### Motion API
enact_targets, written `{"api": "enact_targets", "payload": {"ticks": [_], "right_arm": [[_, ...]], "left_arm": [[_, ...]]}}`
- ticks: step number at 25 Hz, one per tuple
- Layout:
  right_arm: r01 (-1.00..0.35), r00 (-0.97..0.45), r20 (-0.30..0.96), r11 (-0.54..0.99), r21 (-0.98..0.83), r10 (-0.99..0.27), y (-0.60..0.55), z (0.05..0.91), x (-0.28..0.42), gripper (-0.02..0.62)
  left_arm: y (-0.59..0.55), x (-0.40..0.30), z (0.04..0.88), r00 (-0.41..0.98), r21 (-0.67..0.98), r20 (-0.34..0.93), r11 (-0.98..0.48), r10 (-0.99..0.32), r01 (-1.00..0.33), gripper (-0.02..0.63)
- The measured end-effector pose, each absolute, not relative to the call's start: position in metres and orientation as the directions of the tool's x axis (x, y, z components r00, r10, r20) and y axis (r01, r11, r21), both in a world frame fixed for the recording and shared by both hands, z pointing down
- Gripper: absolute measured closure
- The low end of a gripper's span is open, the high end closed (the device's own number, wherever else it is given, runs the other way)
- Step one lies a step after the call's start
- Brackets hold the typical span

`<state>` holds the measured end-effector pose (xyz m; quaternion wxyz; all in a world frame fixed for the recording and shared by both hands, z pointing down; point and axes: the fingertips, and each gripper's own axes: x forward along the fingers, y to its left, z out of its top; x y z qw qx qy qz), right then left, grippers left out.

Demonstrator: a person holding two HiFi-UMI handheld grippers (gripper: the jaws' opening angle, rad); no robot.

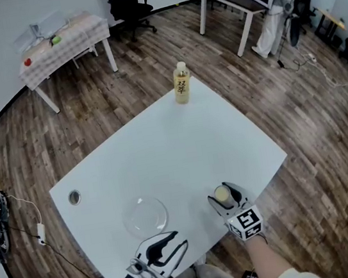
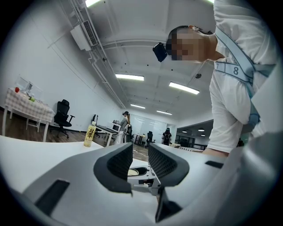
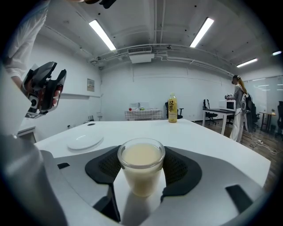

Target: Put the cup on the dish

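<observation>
A small clear glass cup (image 1: 222, 193) (image 3: 141, 164) full of creamy liquid stands on the white table (image 1: 163, 150) near its front right edge. My right gripper (image 1: 225, 193) (image 3: 141, 170) is shut on the cup, one pad against each side of the glass. The dish (image 1: 145, 216) (image 3: 85, 141), a clear glass plate, lies empty on the table to the left of the cup. My left gripper (image 1: 175, 242) (image 2: 140, 161) hovers at the front edge just in front of the dish, open, with nothing between its fingers.
A yellow drink bottle (image 1: 181, 83) (image 3: 172, 107) stands at the table's far corner. A cable hole (image 1: 74, 197) is in the left part of the tabletop. Other tables, office chairs and a person stand far off across the wooden floor.
</observation>
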<state>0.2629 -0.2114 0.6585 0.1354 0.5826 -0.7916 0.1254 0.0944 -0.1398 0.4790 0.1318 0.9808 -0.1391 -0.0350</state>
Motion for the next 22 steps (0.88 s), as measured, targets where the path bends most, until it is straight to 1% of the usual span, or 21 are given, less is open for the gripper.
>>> {"api": "enact_targets", "payload": {"ticks": [14, 22], "right_arm": [[-0.957, -0.274, 0.397, 0.287, -0.026, -0.876, -0.213, 0.660, 0.264, 0.314], [-0.946, -0.301, 0.409, 0.323, -0.018, -0.861, -0.215, 0.656, 0.246, 0.314]], "left_arm": [[-0.140, 0.086, 0.477, 0.953, 0.271, -0.037, -0.921, -0.300, -0.279, 0.505], [-0.140, 0.073, 0.477, 0.945, 0.270, -0.025, -0.913, -0.326, -0.307, 0.505]]}}
